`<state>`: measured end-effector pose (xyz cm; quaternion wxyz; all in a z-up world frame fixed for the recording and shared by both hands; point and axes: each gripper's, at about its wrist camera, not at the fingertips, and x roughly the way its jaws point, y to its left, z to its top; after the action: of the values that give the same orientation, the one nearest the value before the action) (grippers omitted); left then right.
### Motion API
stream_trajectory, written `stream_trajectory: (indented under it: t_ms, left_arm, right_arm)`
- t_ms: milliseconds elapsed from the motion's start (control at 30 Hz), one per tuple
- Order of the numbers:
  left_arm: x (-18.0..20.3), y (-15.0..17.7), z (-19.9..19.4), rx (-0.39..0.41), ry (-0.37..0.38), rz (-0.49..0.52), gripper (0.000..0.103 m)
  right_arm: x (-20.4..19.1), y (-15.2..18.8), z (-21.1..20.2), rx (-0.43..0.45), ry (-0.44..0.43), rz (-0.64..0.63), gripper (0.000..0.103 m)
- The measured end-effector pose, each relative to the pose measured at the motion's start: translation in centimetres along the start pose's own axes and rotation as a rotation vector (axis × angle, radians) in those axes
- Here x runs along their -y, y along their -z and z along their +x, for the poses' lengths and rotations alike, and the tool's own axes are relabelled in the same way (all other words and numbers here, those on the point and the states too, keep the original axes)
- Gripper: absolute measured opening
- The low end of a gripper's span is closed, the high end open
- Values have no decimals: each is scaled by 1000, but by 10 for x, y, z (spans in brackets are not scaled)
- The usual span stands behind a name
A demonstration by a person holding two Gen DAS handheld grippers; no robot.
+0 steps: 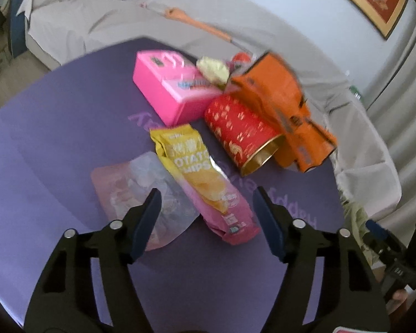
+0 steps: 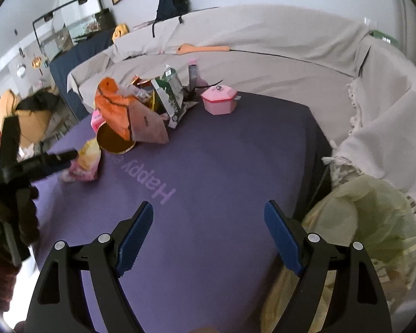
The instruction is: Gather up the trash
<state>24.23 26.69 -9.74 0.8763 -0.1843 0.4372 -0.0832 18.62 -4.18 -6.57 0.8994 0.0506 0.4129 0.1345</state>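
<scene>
My left gripper is open above the near end of a yellow-and-pink potato chips bag lying on the purple table. A clear plastic wrapper lies under its left finger. Beyond lie a red-and-gold can on its side, a crumpled orange bag and a pink box. My right gripper is open and empty over bare table, with a pale green trash bag at the table's right edge. The left gripper shows at the left of the right wrist view.
In the right wrist view a trash pile holds the orange bag, the can, a green-and-white carton and a bottle. A pink lidded pot stands behind. A cloth-covered sofa wraps around the table.
</scene>
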Motion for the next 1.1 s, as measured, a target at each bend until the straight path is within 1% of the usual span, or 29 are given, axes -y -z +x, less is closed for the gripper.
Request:
stream_trajectory:
  t_ms: [33, 67, 100, 133, 167, 200, 233, 300, 333, 400, 467, 567, 633, 700, 767, 800, 833, 933, 967, 1033, 1100]
  left_arm:
    - [1, -1, 6, -24, -2, -2, 54]
    - [1, -2, 10, -34, -7, 3, 42]
    - [2, -3, 12, -37, -11, 9, 26]
    - [2, -4, 14, -42, -18, 13, 19]
    - [1, -4, 13, -40, -15, 6, 9]
    - [-1, -5, 10, -32, 0, -5, 7]
    - [-2, -5, 2, -15, 19, -7, 6]
    - [-3, -7, -14, 18, 33, 8, 6]
    - [-4, -7, -23, 34, 37, 16, 6]
    - [-11, -7, -41, 62, 31, 28, 6]
    - [-21, -8, -57, 88, 9, 28, 6]
    - [-44, -12, -78, 133, -37, -7, 6]
    - [-58, -16, -86, 147, -60, -34, 6]
    - [-69, -19, -91, 163, -109, -51, 6]
    - [-81, -20, -96, 178, -127, -70, 6]
    - [-88, -21, -97, 184, -123, -84, 6]
    - [-96, -21, -100, 189, -103, -105, 6]
    - [-112, -17, -103, 163, -28, -144, 6]
    - [-112, -15, -102, 146, -7, -136, 6]
    - [-103, -7, -99, 125, 2, -94, 6]
    - [-95, 6, -92, 95, 42, -69, 6]
  right_arm:
    - [-1, 0, 2, 0, 4, 4, 79]
    - [-5, -1, 5, -1, 17, -1, 79]
    - [-9, -1, 7, -1, 28, -12, 79]
    - [-17, -1, 11, -3, 38, -32, 79]
    - [-23, -1, 13, -6, 41, -46, 79]
    - [-29, -1, 15, -8, 38, -61, 79]
    - [-38, -1, 17, -12, 28, -83, 79]
    - [-51, -3, 21, -11, 21, -115, 79]
    - [-57, -5, 22, -7, 17, -132, 79]
    - [-71, -12, 22, 6, -17, -167, 79]
    - [-86, -21, 25, 2, -69, -190, 79]
    - [-114, -28, 38, -19, -137, -218, 79]
    - [-134, -28, 50, -39, -166, -237, 79]
    - [-157, -29, 67, -61, -204, -255, 78]
    - [-182, -30, 81, -81, -238, -290, 77]
    - [-194, -30, 86, -84, -244, -317, 77]
    - [-205, -30, 91, -83, -244, -345, 77]
    - [-232, -31, 105, -68, -193, -425, 76]
    - [-233, -31, 106, -66, -184, -428, 76]
    - [-229, -33, 103, -59, -192, -417, 76]
    - [-218, -35, 95, -47, -178, -405, 76]
